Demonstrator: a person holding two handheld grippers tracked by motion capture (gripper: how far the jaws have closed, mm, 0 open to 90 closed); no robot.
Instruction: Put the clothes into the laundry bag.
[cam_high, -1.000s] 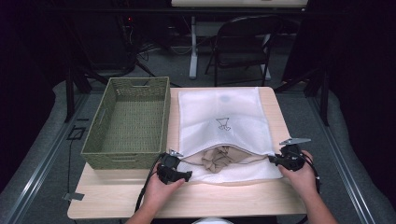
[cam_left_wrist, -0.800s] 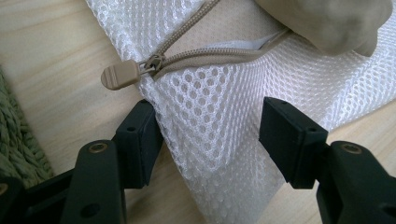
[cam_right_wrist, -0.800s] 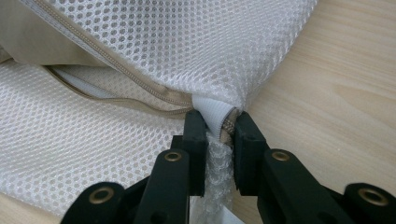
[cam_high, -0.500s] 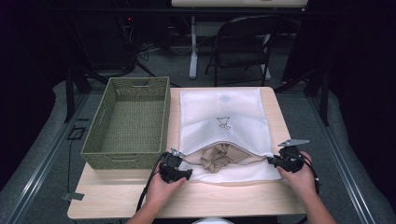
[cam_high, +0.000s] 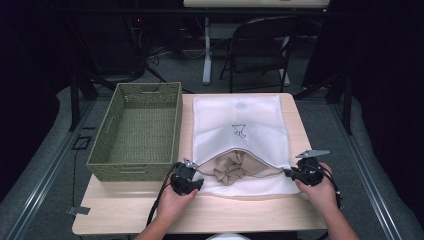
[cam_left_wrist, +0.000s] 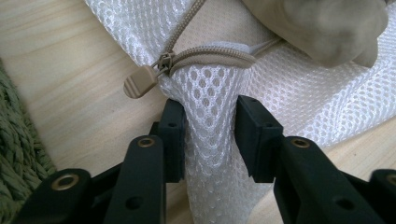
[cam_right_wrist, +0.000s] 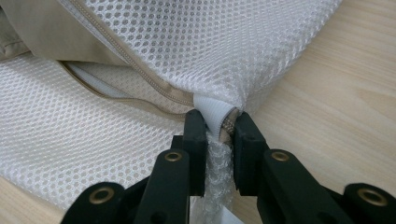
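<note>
White mesh laundry bag (cam_high: 240, 130) on the table's (cam_high: 250, 215) right half, left gripper (cam_left_wrist: 210, 126) – jaws just closing – pinching a mesh fold beside the zipper pull (cam_left_wrist: 140, 83), right gripper (cam_right_wrist: 219, 133) clamped tight on the bag's near right corner.

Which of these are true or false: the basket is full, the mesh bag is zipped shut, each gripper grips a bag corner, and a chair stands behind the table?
1. The green basket is full. False: nothing lies in it.
2. The white mesh bag is zipped shut. False: its mouth gapes, with tan cloth showing.
3. The left gripper and right gripper each pinch a near corner of the bag. True.
4. A folding chair stands beyond the table. True.
</note>
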